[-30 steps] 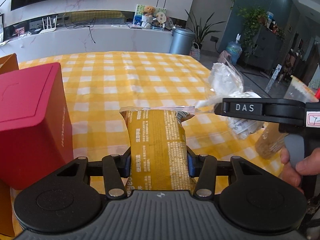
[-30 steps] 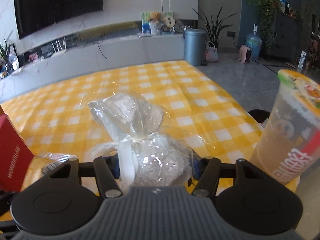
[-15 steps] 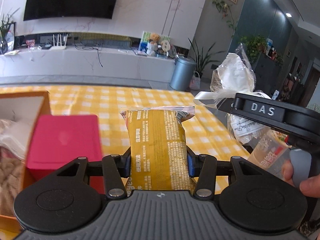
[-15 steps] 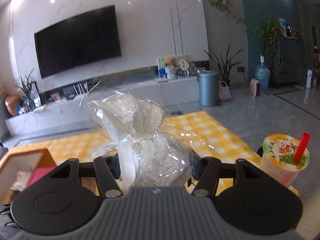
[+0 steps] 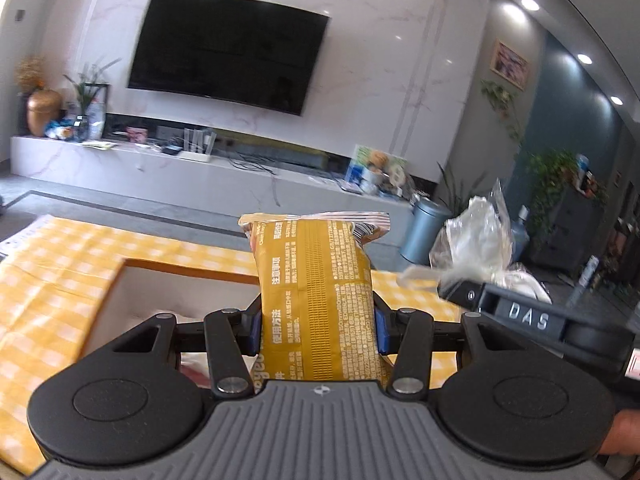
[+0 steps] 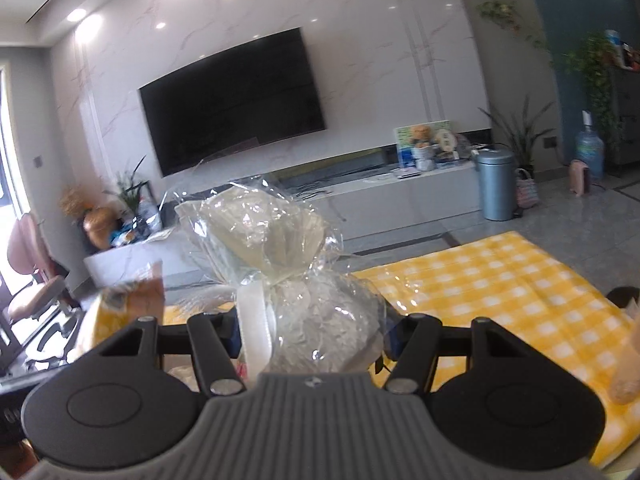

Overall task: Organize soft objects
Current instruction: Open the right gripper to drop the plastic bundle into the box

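The left tongs (image 5: 316, 326) are closed onto a mustard-yellow printed packet (image 5: 316, 292). Both blue pads press against the packet's sides near its lower end. The packet stands upright between the fingers, with its crimped top edge pointing away from the camera. It is clear of the desk (image 5: 52, 280) and held in the air above it.

The right tongs (image 6: 310, 334) are closed onto a clear cellophane bundle (image 6: 316, 320) tied with a white ribbon (image 6: 256, 336). The pads bear on the rounded lower part of the bundle, which holds a pale, crinkled filling. The gathered cellophane top fans out above the tie. This bundle is also off the desk.

In the left wrist view, the right tongs (image 5: 448, 290) appear at the right edge, carrying the same bundle (image 5: 476, 236) beside and slightly ahead of the packet. The two items are near each other but apart. Part of a hand (image 5: 624, 432) shows at the lower right corner of that view.

An open orange-rimmed box (image 5: 176, 270) with a pale interior sits on the desk directly below and behind the packet. The desk carries a yellow-and-white checked cloth (image 6: 520, 280).

In the right wrist view, the packet (image 6: 132, 304) shows blurred at the left, level with the bundle. The contents of the box are mostly hidden by the tongs.
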